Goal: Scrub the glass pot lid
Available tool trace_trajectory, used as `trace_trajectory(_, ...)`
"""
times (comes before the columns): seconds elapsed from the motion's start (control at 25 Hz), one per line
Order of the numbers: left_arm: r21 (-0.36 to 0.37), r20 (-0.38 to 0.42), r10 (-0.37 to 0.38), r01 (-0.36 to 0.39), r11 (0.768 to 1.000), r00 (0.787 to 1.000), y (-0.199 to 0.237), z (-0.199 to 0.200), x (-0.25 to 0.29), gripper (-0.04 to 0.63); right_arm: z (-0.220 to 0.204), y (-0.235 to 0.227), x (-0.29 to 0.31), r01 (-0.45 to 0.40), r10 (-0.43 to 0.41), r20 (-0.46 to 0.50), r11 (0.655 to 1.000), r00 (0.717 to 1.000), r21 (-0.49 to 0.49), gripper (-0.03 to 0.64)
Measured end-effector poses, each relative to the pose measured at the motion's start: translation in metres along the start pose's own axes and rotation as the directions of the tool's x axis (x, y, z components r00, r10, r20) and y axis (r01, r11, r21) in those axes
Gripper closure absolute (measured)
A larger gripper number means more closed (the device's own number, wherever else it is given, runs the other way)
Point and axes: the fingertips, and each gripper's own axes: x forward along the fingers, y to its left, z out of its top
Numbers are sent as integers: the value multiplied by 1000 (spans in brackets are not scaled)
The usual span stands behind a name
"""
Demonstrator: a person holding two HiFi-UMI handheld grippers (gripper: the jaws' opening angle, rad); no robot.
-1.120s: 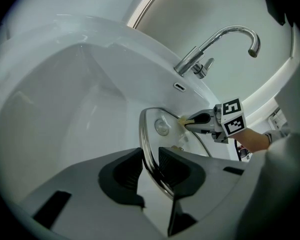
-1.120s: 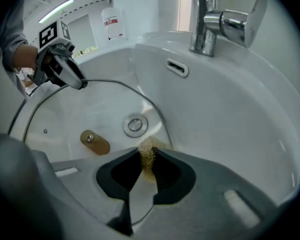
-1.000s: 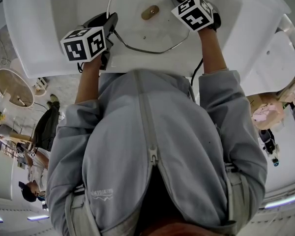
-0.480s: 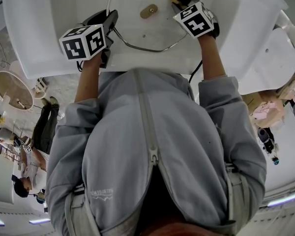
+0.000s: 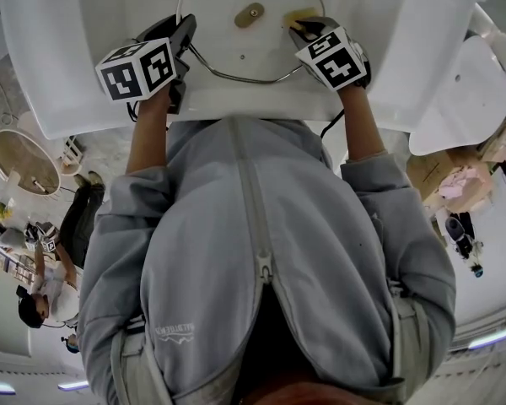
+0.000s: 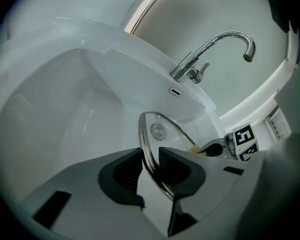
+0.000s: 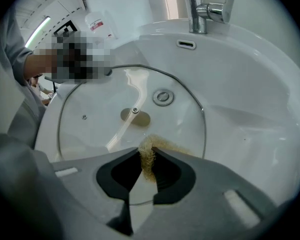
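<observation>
Where: the glass pot lid [image 5: 236,53] lay in the basin of the white sink [image 5: 51,40], in front of the faucet [image 6: 215,49]; the drain [image 7: 162,96] showed through its glass.
Lid look: round and clear, ringed by a thin bright metal rim. A brass-coloured knob [image 5: 250,13] showed through the pane at the centre, with a small screw over it — pale streaks of reflected light crossed the glass.
Left gripper [image 5: 184,40]: clamped on the lid's rim at the person's left, the metal band pinched between its dark pads.
Right gripper [image 5: 302,29]: clenched on a straw-coloured fibrous scrubber [image 7: 149,156], a tuft poking out past the jaws.
Scrubber contact: the tuft lay against the glass near the rim on the lid's right side, well apart from the left gripper.
Person: grey zip jacket [image 5: 261,251], both forearms reaching over the sink's near edge.
</observation>
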Motion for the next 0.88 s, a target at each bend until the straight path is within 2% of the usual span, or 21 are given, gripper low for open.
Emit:
trace_trajectory(0.28, -10, -8, -9, 9, 1000, 1000, 0, -6, 2, 497, -15, 39, -14, -57, 58, -13, 996, 998, 63, 565)
trace_trajectory(0.64, -10, -1, -9, 9, 1000, 1000, -1, -6, -1, 497, -19, 78, -26, -170, 173, -42, 983, 984, 73, 565)
trace_trajectory(0.88, -17, -2, -16, 16, 1000, 1000, 1, -4, -1, 497, -2, 106, -28, -292, 293, 4, 951, 956, 107, 565)
